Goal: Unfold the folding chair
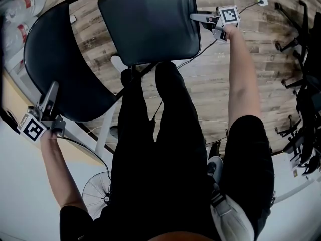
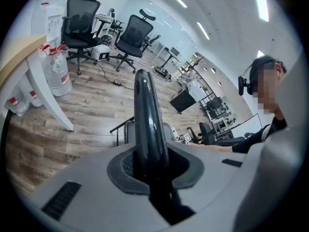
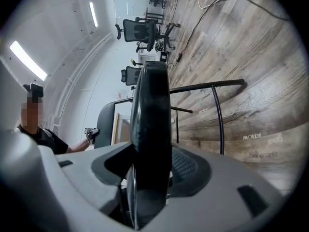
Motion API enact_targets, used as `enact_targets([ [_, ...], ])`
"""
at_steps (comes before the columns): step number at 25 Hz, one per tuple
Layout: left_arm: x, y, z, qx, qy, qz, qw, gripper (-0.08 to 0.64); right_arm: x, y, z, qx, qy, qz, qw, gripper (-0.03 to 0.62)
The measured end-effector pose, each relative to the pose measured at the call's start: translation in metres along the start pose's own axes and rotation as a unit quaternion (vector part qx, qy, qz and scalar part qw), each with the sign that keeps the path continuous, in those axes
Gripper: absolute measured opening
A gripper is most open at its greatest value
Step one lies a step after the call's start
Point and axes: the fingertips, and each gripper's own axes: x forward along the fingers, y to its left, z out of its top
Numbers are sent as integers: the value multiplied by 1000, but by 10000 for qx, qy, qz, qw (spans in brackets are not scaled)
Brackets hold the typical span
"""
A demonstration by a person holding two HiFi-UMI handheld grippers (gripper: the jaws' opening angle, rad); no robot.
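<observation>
Chair seat [image 1: 148, 21]: black, faint sheen, in the right gripper's [image 1: 198, 17] jaws.
Chair back [image 1: 60, 69]: plain black, in the left gripper's [image 1: 51, 92] jaws.
Chair frame [image 3: 219, 115]: black tube, right of the right gripper's jaws.
Both grippers: grey bodies; white cubes with black square markers.
Floor [image 1: 241, 4]: grey-brown wood-grain planks.
Office chairs [image 2: 82, 18]: black, ahead-left of the left gripper.
Bottles [image 2: 57, 74]: clear, red bands.
Table [image 2: 19, 52]: pale wood top, white leg.
Trousers [image 1: 150, 149]: black.

Black office chairs [image 2: 130, 35] stand on wood-plank floor [image 1: 220, 69].
</observation>
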Motion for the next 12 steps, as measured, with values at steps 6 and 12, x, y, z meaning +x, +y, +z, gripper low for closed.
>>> enact_targets([
  [6, 16, -20, 3, 176, 80, 163, 9997, 58, -13, -11, 2, 24, 12, -31, 10000, 221],
  [12, 17, -20, 1, 38, 128, 302, 9995, 55, -17, -13, 2, 53, -17, -33, 10000, 224],
])
